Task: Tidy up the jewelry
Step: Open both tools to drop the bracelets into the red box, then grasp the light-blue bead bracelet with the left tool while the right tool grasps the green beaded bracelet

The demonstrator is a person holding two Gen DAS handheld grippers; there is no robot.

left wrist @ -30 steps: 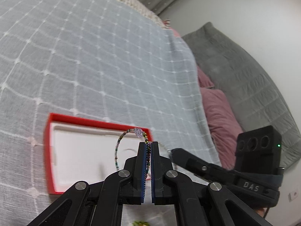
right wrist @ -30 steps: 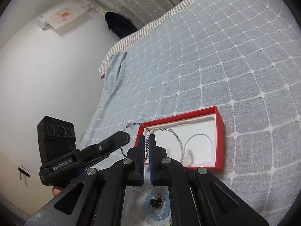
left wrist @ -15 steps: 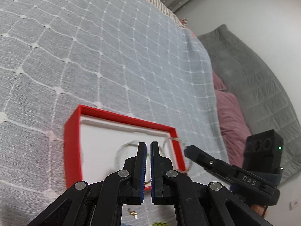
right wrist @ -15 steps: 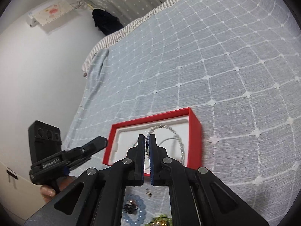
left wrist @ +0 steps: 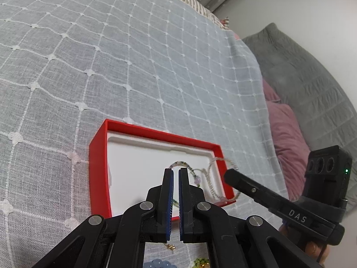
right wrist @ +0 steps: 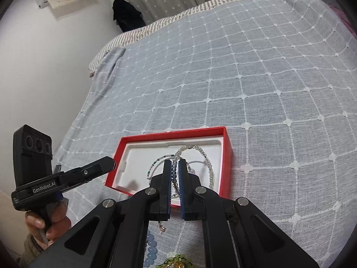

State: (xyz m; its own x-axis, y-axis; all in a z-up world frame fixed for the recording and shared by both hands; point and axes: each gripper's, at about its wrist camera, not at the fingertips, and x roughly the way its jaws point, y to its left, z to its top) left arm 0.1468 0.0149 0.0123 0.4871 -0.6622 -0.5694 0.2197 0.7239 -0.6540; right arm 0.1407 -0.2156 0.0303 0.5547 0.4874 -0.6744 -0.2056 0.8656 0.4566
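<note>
A red box [left wrist: 156,131] with a white insert lies on the grey checked bedspread. My left gripper [left wrist: 175,172] hangs over its near side, jaws together, nothing pinched between the pads. In the right wrist view the left gripper [right wrist: 110,163] hovers at the box's [right wrist: 174,134] left rim. A thin multicolour bead bracelet [right wrist: 154,165] lies inside the box, apart from that tip. My right gripper [right wrist: 175,163] is shut on a clear bead bracelet [right wrist: 209,169], whose loop droops into the box. From the left, the right gripper [left wrist: 229,174] sits at the box's right rim.
Near me on the bedspread lie a blue bead bracelet [right wrist: 150,252], a green sequinned piece [right wrist: 176,261] and a small gold charm [right wrist: 161,227]. A pink pillow [left wrist: 287,129] and a grey quilt [left wrist: 312,78] lie at the right. A hand [right wrist: 44,223] holds the left gripper's handle.
The thin bracelet has left my left gripper's pads and now lies in the box. Both grippers have tipped down toward the box, the right one carrying the clear bracelet over it.
</note>
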